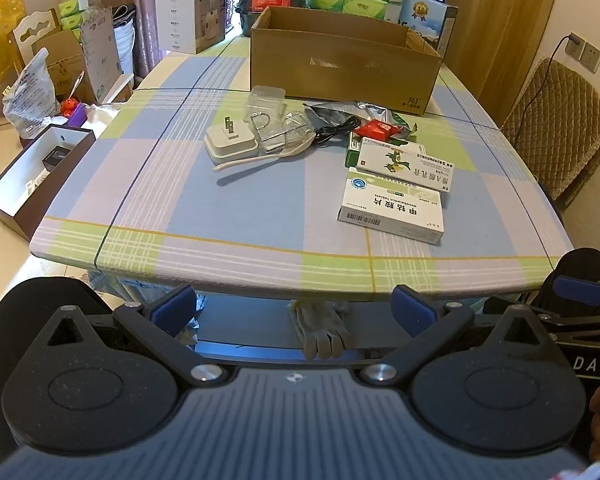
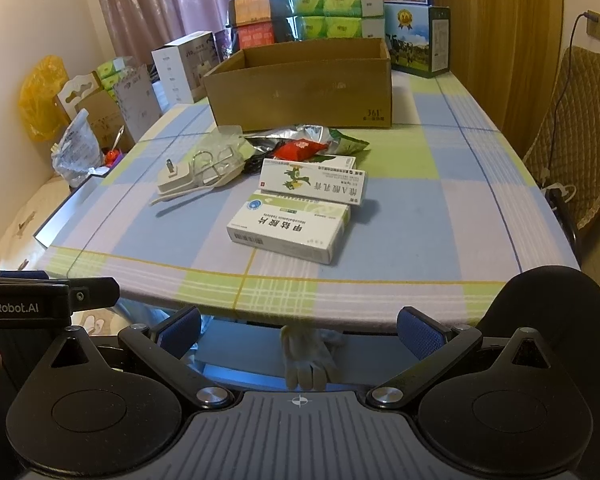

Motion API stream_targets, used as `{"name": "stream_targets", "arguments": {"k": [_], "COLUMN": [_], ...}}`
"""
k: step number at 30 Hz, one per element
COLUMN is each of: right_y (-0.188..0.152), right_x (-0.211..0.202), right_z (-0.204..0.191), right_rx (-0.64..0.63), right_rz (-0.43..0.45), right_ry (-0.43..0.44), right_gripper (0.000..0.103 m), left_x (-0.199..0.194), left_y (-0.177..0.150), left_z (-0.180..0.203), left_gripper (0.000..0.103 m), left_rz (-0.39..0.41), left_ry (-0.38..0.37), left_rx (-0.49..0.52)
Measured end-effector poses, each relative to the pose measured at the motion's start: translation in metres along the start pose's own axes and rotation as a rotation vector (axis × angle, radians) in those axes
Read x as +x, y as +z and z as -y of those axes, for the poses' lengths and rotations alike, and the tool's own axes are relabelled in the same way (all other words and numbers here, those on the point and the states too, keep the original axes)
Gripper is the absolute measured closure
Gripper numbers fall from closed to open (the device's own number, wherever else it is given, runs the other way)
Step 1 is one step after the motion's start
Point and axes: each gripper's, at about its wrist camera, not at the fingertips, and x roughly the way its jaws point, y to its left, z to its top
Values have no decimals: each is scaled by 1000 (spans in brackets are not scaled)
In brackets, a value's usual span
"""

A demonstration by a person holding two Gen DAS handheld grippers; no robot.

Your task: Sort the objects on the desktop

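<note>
On the checked tablecloth (image 1: pixel 180 200) lie two white medicine boxes, the nearer one (image 1: pixel 392 204) (image 2: pixel 290 228) and one with a green bird print (image 1: pixel 406 164) (image 2: pixel 314 184). Left of them sit a white charger plug (image 1: pixel 230 142) (image 2: pixel 176 176) with a white cable, clear plastic cases (image 1: pixel 266 100) (image 2: pixel 220 152), a black cable (image 1: pixel 334 130), a red snack packet (image 1: pixel 380 128) (image 2: pixel 300 148) and a foil bag (image 2: pixel 320 134). An open cardboard box (image 1: pixel 340 64) (image 2: pixel 300 88) stands behind. My left gripper (image 1: pixel 296 308) and right gripper (image 2: pixel 300 332) hang open below the table's near edge, holding nothing.
A dark open gift box (image 1: pixel 40 168) sits off the table's left edge. Cartons, tissue packs and bags crowd the far end and left wall. A padded chair (image 1: pixel 556 128) stands at the right. A grey glove (image 1: pixel 320 328) hangs under the table's front edge.
</note>
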Motion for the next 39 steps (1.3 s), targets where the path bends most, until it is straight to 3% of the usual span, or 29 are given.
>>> {"name": "stream_targets", "arguments": {"k": [14,23,31,39], "right_y": [-1,13,40,62], "right_x": [3,11,30,64], "right_z": [3,8,11,21], "right_rx": [-10,-61,-231,-449], "right_rz": [-3,14,31,21], "right_ry": [-8,7,25,31], "right_gripper": [2,2,2,2], "left_x": [3,8,26,62], "left_y": [1,12,38,65], "left_z": [0,-4,6,23], "left_gripper": [1,1,1,1], "left_rz": [1,10,5,-24], "left_ry": [-3,-46,-111,-147], "left_rx": [7,48,183,425]}}
